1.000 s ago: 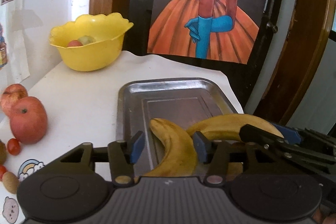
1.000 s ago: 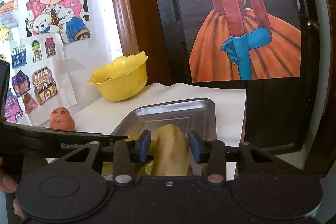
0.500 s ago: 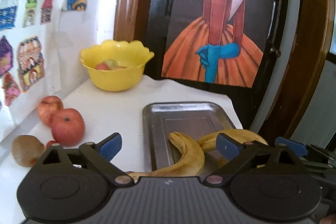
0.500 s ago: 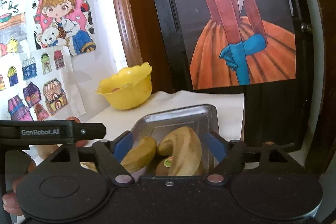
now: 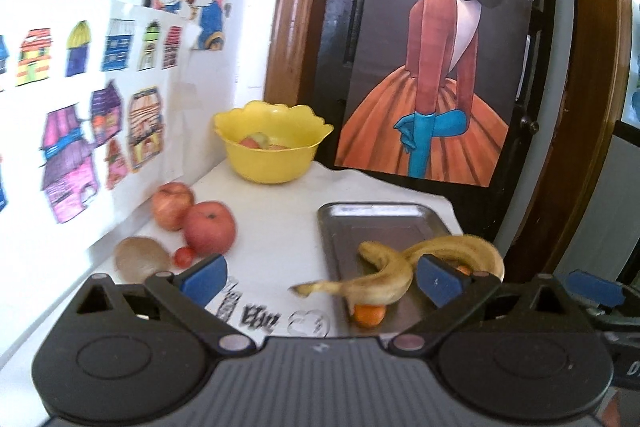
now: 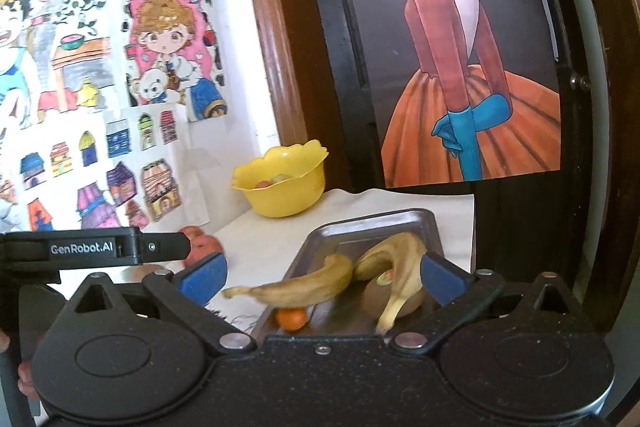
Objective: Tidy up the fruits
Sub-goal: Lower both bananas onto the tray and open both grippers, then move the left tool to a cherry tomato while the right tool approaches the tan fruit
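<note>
Two bananas lie on the metal tray (image 5: 376, 217): the left banana (image 5: 380, 277) with its stem over the tray's left edge, the right banana (image 5: 460, 247) curved behind it. They also show in the right wrist view, left banana (image 6: 308, 287) and right banana (image 6: 400, 267). A small orange fruit (image 5: 368, 315) sits under the left banana, and a kiwi (image 6: 394, 301) lies under the right one. My left gripper (image 5: 320, 277) is open and empty above the tray's near end. My right gripper (image 6: 324, 279) is open and empty.
A yellow bowl (image 5: 272, 151) with fruit stands at the back. Two apples (image 5: 208, 227) (image 5: 172, 203), a kiwi (image 5: 140, 259) and a cherry tomato (image 5: 184, 257) lie on the white table at the left. A drawing-covered wall is left, a dark door behind.
Both grippers opened and let go of the bananas, which now lie on the tray. Both grippers pulled back and up from the tray.
</note>
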`<state>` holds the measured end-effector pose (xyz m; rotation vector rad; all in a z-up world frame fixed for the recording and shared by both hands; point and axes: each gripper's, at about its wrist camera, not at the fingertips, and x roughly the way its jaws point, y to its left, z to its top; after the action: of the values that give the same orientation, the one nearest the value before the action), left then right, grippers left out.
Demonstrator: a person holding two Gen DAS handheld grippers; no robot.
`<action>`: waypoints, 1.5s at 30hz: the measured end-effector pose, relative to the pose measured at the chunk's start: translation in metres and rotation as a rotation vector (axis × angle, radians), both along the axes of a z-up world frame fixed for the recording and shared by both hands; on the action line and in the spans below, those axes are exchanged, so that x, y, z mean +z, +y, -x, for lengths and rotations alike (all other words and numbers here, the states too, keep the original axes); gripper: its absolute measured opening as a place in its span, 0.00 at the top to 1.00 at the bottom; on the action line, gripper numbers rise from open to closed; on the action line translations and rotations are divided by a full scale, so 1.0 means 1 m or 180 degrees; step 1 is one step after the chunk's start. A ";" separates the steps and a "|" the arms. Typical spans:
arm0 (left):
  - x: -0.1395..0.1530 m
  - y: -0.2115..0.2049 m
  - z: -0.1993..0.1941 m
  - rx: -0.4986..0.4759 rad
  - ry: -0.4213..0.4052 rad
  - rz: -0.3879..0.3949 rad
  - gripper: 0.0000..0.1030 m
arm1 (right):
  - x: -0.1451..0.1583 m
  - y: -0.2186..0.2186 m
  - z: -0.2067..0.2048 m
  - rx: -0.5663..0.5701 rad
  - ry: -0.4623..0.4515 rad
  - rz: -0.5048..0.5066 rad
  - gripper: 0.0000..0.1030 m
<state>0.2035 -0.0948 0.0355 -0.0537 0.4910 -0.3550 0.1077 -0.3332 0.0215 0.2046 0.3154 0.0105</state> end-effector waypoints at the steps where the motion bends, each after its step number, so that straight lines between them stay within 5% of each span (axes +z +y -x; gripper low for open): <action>1: -0.001 0.005 0.005 0.0008 0.0006 -0.0012 0.00 | 0.001 0.004 0.005 0.0001 0.0013 0.0009 0.01; 13: -0.028 0.059 0.052 0.0027 0.0200 -0.0216 0.00 | -0.007 0.065 0.066 -0.0110 0.0475 0.0064 0.01; 18: -0.037 0.084 0.066 0.0002 0.0315 -0.0392 0.00 | -0.010 0.100 0.088 0.0135 0.0690 0.0020 0.01; 24: -0.038 0.117 0.075 0.0096 0.0387 -0.0648 0.00 | 0.015 0.145 0.094 0.0493 0.0623 0.0076 0.01; 34: -0.012 0.151 0.068 0.0315 0.0133 -0.0797 0.00 | 0.106 0.164 0.022 0.0968 0.0197 -0.0708 0.00; 38: -0.011 0.146 0.046 0.0308 -0.0013 -0.0871 0.00 | 0.103 0.163 -0.024 0.1027 0.0059 -0.0517 0.00; 45: -0.029 0.132 0.001 0.0160 -0.0051 -0.0966 0.00 | 0.049 0.154 -0.097 0.1330 0.0162 0.0183 0.01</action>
<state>0.2026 0.0376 0.0063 0.2306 0.5223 -0.2286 0.2045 -0.1791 0.0701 0.0790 0.4043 0.4091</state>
